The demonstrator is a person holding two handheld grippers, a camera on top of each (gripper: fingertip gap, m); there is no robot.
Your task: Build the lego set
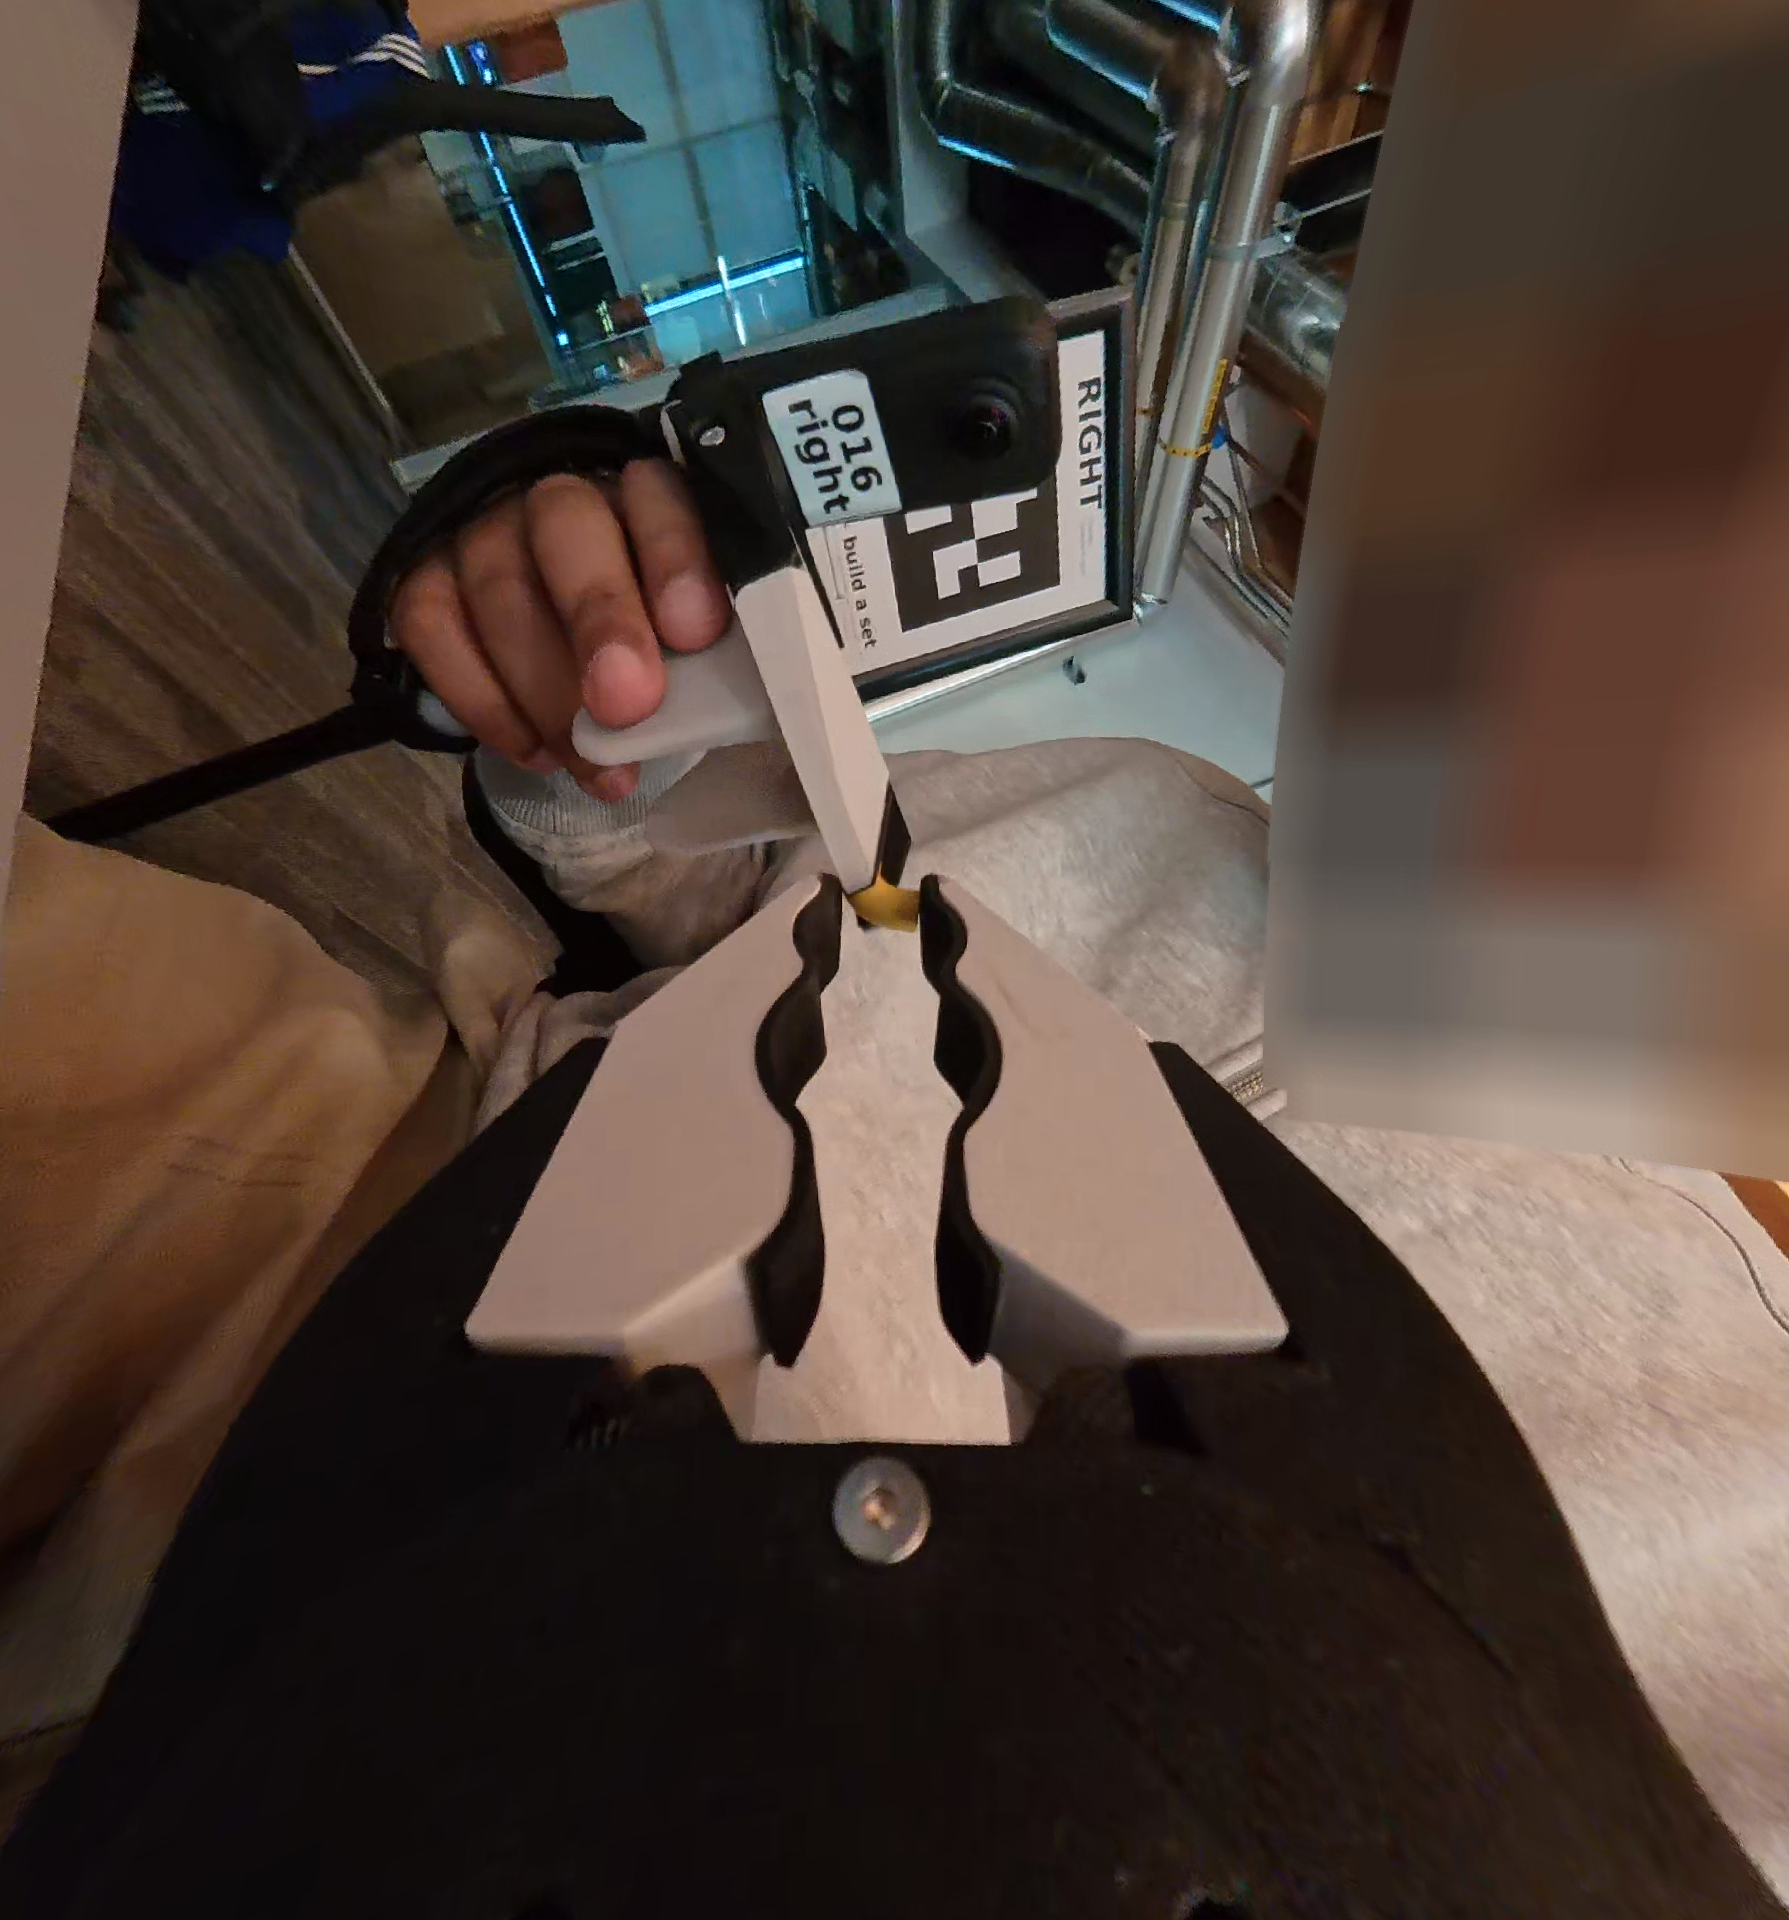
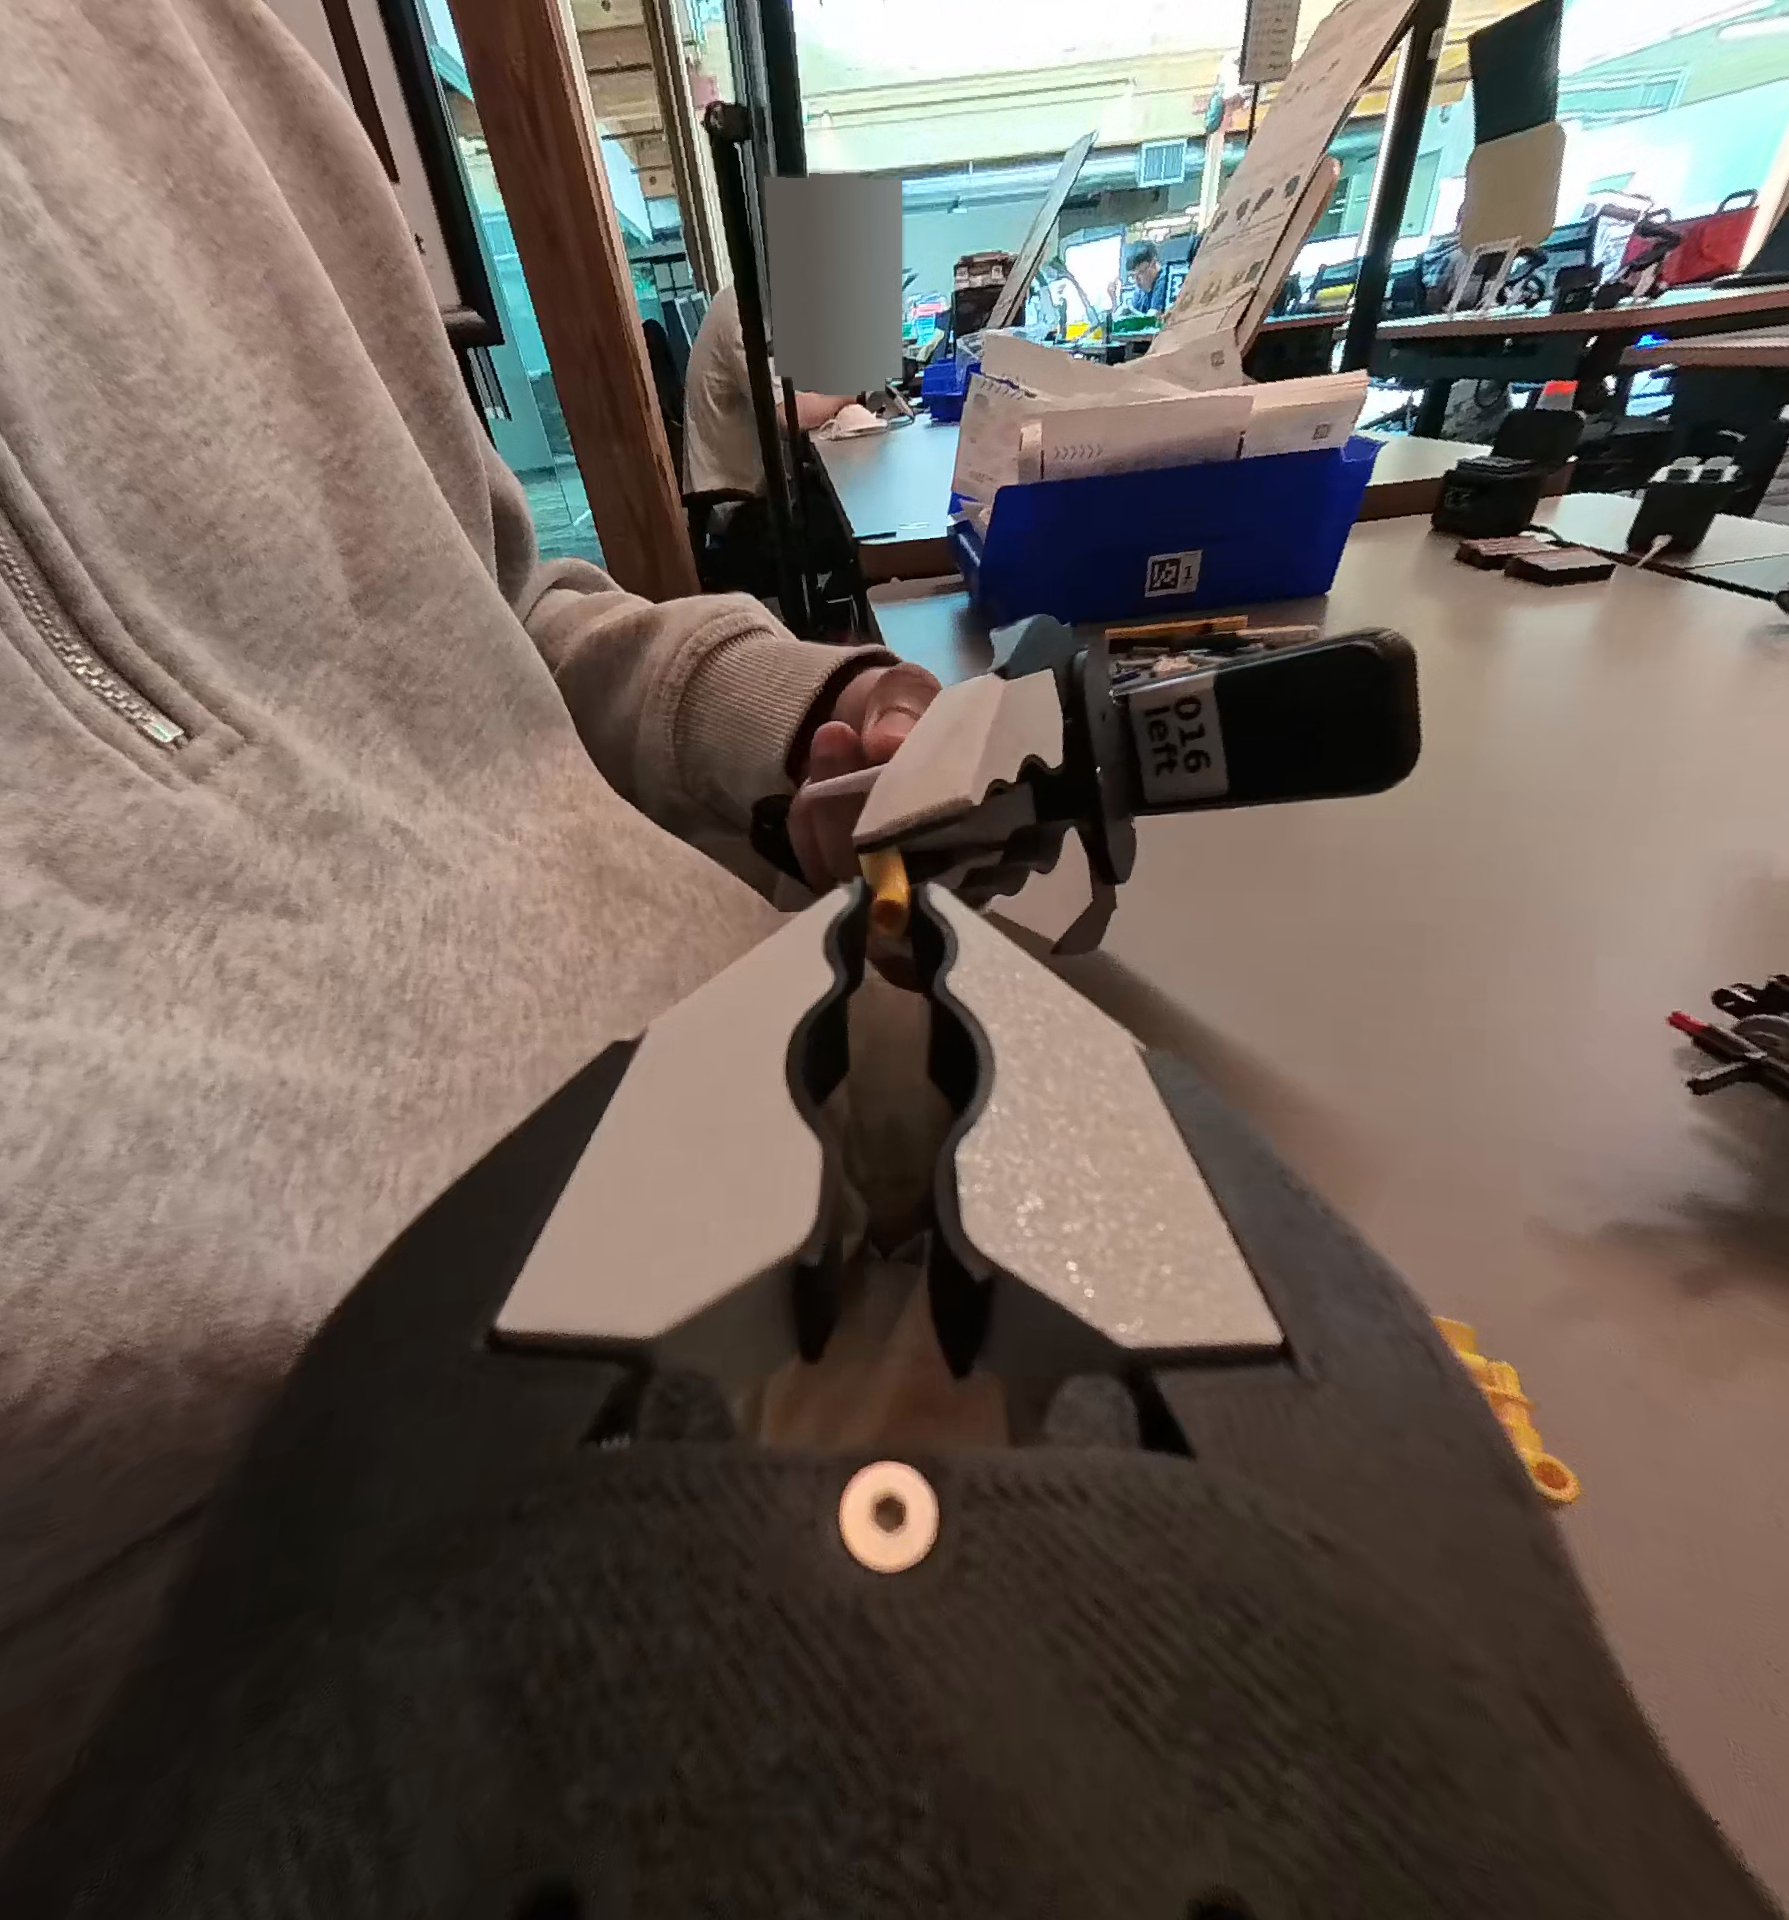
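Where both tips meet, left tool (image 1: pixel 877 902) and right tool (image 2: pixel 888 914) pinching yellow piece (image 2: pixel 890 902), table (image 2: pixel 1389 1039) beside.

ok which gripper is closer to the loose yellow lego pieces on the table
Right. The loose yellow pieces lie beside the right gripper; the left gripper is farther off, in front of it.

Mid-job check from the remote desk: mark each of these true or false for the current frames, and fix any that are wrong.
1. Both grippers meet at one yellow piece. True.
2. The left gripper has its jaws spread wide with nothing between them. False: its tips close on the yellow piece.
3. A blue bin full of papers stands on the table. True.
4. The table by the right gripper holds no loose parts. False: yellow parts lie beside it.
5. The person wears a red sleeve. False: the sleeve is grey.
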